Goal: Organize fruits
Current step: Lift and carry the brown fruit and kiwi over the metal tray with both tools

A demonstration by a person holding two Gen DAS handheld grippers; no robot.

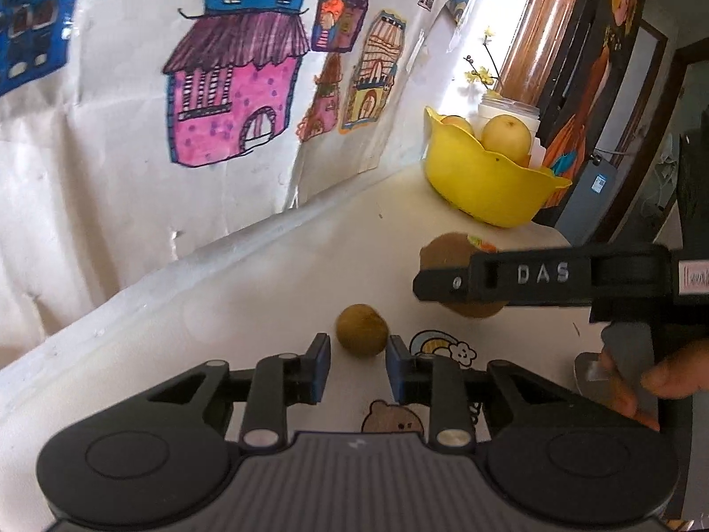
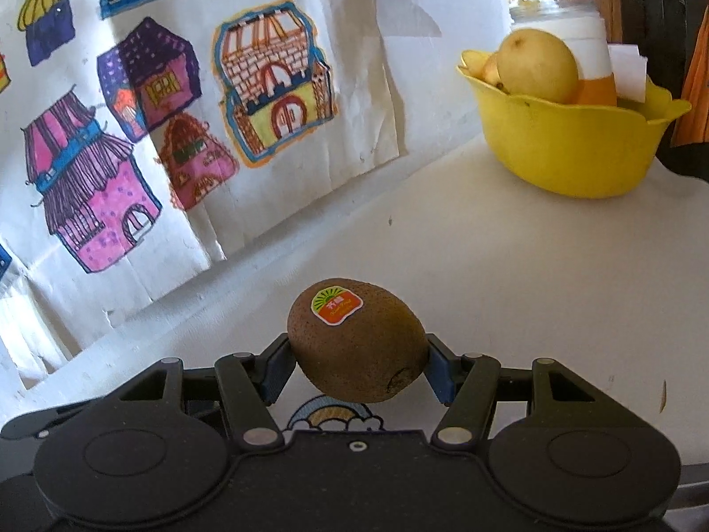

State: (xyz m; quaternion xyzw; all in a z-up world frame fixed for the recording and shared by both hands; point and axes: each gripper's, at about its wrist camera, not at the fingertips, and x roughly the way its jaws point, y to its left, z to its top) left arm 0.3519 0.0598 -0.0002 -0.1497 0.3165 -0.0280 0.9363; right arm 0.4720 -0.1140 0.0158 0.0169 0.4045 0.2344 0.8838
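My right gripper [image 2: 358, 368] is shut on a brown kiwi [image 2: 359, 339] with an orange and green sticker and holds it above the white table. In the left wrist view that kiwi [image 1: 445, 252] shows behind the right gripper's black finger [image 1: 487, 277]. My left gripper [image 1: 358, 363] is open, its blue pads either side of a small brown fruit [image 1: 361, 329] that lies on the table just ahead. A yellow bowl [image 2: 571, 137] with pears [image 2: 536, 64] stands at the far right; it also shows in the left wrist view [image 1: 485, 177].
A wall [image 2: 177, 111] of coloured house drawings runs along the table's back edge. A white jar [image 2: 571, 29] with yellow flowers stands behind the bowl. Cartoon stickers [image 1: 443, 348] are on the table. A hand [image 1: 664, 377] holds the right gripper.
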